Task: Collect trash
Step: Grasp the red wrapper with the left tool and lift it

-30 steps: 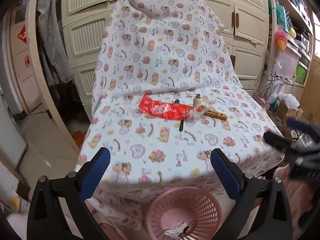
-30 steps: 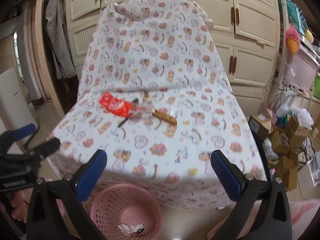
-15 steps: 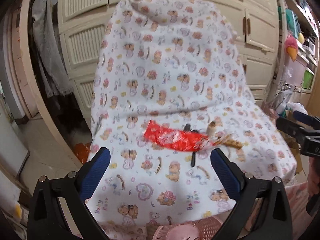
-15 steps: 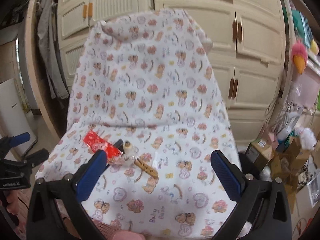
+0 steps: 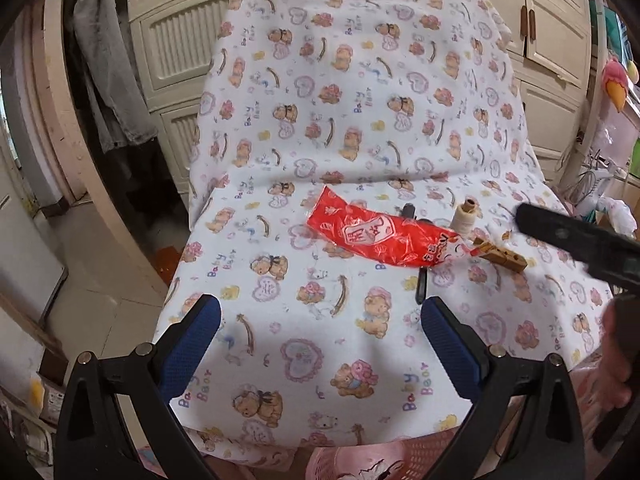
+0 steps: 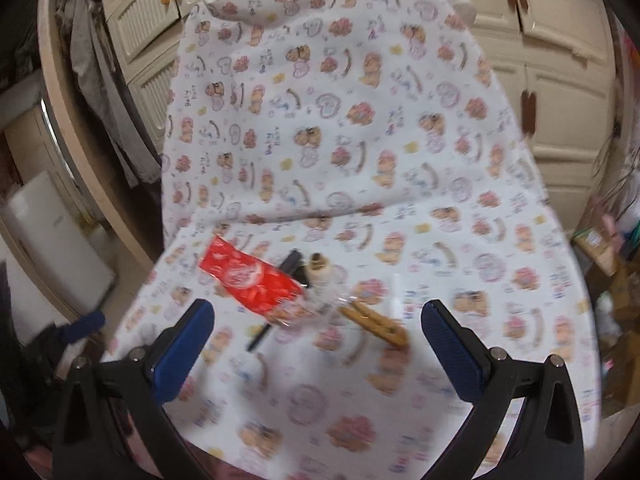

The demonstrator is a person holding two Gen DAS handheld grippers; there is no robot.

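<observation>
A red plastic wrapper [image 5: 376, 236] lies on the seat of a chair covered in bear-print cloth [image 5: 320, 352]; it also shows in the right wrist view [image 6: 252, 282]. A black pen [image 5: 420, 280], a small cream spool [image 5: 466, 216] and a wooden clothespin [image 5: 502, 256] lie beside it. My left gripper [image 5: 320, 332] is open and empty, just short of the wrapper. My right gripper [image 6: 316, 336] is open and empty, hovering over the clothespin [image 6: 374, 324] and the wrapper's end. The right gripper's finger also crosses the left wrist view at far right [image 5: 576, 240].
A pink mesh basket [image 5: 384, 460] stands on the floor below the seat's front edge. Cream cupboards [image 5: 552, 40] stand behind the chair. Grey clothes [image 5: 108, 80] hang at the left. Cardboard boxes [image 6: 600, 248] and clutter sit at the right.
Both grippers have moved forward and closer to the seat; the wrapper and small items now look larger. The basket has slid to the bottom edge of the left view.
</observation>
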